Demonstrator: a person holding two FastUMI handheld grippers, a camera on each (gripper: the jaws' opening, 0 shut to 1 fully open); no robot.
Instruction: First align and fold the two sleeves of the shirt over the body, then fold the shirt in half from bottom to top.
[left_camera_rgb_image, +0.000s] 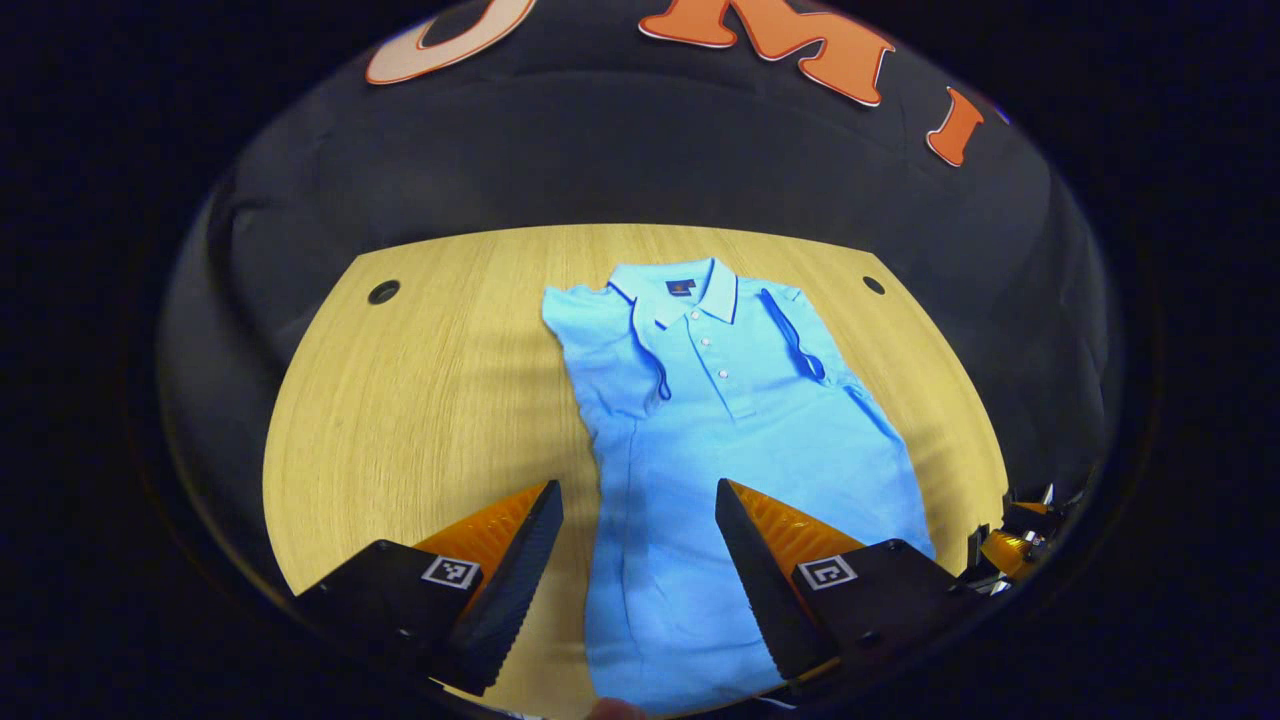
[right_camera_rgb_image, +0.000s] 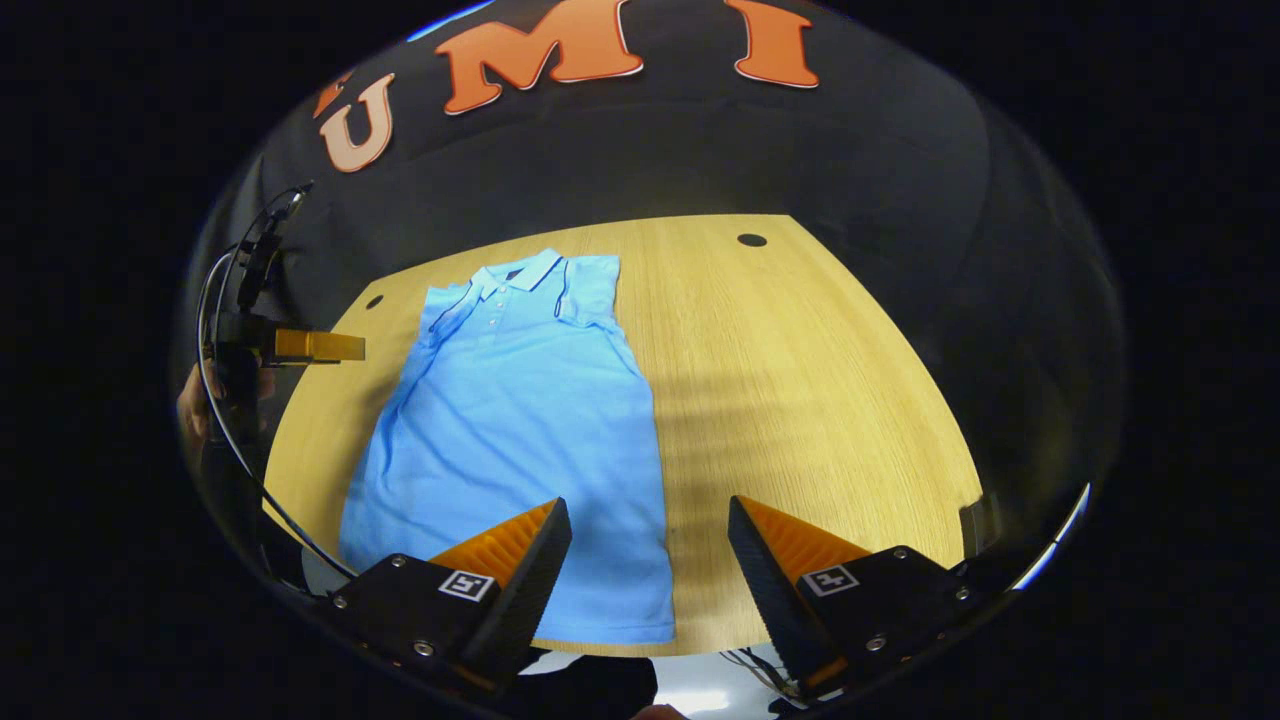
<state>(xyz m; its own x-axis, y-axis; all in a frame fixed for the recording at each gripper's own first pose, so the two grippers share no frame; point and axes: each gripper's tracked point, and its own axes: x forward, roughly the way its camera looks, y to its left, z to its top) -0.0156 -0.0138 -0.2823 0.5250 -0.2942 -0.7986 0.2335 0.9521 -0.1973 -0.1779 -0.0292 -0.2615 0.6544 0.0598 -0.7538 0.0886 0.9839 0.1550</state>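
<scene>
A light blue polo shirt (left_camera_rgb_image: 720, 450) lies flat on the wooden table (left_camera_rgb_image: 430, 400), collar at the far end. Both sleeves, the left sleeve (left_camera_rgb_image: 610, 350) and the right sleeve (left_camera_rgb_image: 800, 340), lie folded in over the chest. My left gripper (left_camera_rgb_image: 635, 497) hovers open above the shirt's lower left part, nothing between its fingers. In the right gripper view the shirt (right_camera_rgb_image: 510, 420) stretches away at left of centre. My right gripper (right_camera_rgb_image: 648, 508) is open over the hem's right corner. The left gripper (right_camera_rgb_image: 300, 345) shows farther off at the left, held by a hand (right_camera_rgb_image: 190, 400).
Bare wood (right_camera_rgb_image: 800, 380) lies to the right of the shirt. Two round cable holes (left_camera_rgb_image: 383, 292) (left_camera_rgb_image: 873, 285) sit near the table's far corners. A black cable (right_camera_rgb_image: 225, 420) hangs by the left hand. The right gripper (left_camera_rgb_image: 1020, 540) peeks in at the table's right edge.
</scene>
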